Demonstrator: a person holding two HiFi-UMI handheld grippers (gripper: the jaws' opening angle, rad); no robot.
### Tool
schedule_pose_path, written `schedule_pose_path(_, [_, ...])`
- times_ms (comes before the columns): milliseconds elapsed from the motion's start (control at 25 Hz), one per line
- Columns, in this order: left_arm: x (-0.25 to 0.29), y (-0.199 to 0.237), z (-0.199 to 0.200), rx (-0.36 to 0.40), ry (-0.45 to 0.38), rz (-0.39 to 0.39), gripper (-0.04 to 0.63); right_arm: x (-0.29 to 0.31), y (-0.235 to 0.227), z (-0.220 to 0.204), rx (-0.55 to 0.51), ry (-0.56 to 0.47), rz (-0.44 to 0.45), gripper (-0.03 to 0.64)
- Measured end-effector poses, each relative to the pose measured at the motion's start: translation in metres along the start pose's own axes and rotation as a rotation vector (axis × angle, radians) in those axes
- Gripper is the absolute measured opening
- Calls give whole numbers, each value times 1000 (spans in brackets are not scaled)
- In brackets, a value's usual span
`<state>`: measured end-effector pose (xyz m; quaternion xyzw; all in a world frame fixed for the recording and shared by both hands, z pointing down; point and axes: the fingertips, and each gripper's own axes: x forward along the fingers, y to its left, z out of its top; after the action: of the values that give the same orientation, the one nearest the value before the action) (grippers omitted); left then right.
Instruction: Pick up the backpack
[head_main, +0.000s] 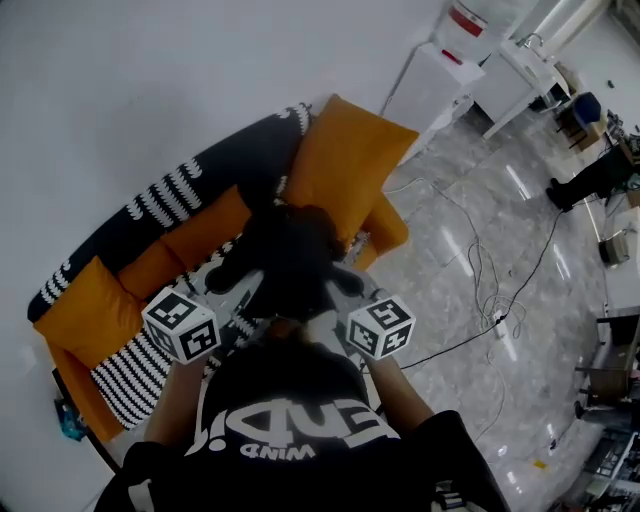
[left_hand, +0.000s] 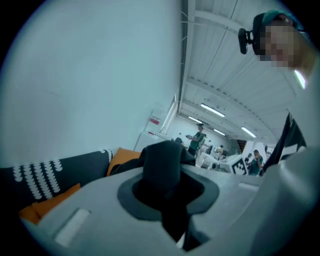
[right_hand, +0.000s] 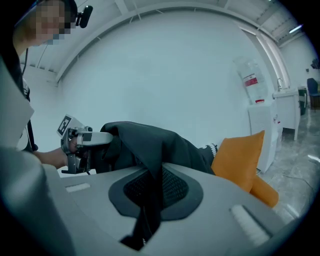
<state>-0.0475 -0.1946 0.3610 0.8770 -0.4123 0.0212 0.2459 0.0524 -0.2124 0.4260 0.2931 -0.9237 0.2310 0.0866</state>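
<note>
A black backpack (head_main: 288, 258) hangs in the air above the sofa, held up between my two grippers. My left gripper (head_main: 235, 290) is shut on a thick fold of its black fabric (left_hand: 162, 165) at the pack's left side. On the pack's right side my right gripper (head_main: 335, 300) is shut on a thin black edge of the backpack (right_hand: 150, 150). In the right gripper view the left gripper (right_hand: 80, 142) shows at the far side of the pack. Both marker cubes sit close to my chest in the head view.
Below the pack stands a dark sofa (head_main: 160, 215) with orange cushions (head_main: 345, 160) and striped black-and-white ones. A white cabinet (head_main: 430, 85) stands at the back right. Cables (head_main: 480, 270) trail over the glossy floor. People (left_hand: 197, 137) stand far off.
</note>
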Motion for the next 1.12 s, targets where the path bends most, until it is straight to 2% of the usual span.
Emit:
schedule_pose_path(320, [4, -19, -1, -15, 9, -12, 72, -16, -3, 1, 26, -9, 6, 17])
schedule_pose_path(640, [3, -35, -25, -35, 12, 65, 71, -27, -5, -22, 26, 38, 150, 17])
schedule_pose_path(840, [-19, -30, -38, -66, 13, 113, 69, -19, 16, -38, 8, 76, 256, 17])
schedule_pose_path(1000, [-32, -34, -48, -59, 33, 105, 69, -24, 33, -53, -65, 116, 279, 17])
schedule_pose_path(1120, [-42, -45, -59, -43, 45, 93, 67, -36, 46, -67, -60, 136, 272, 17])
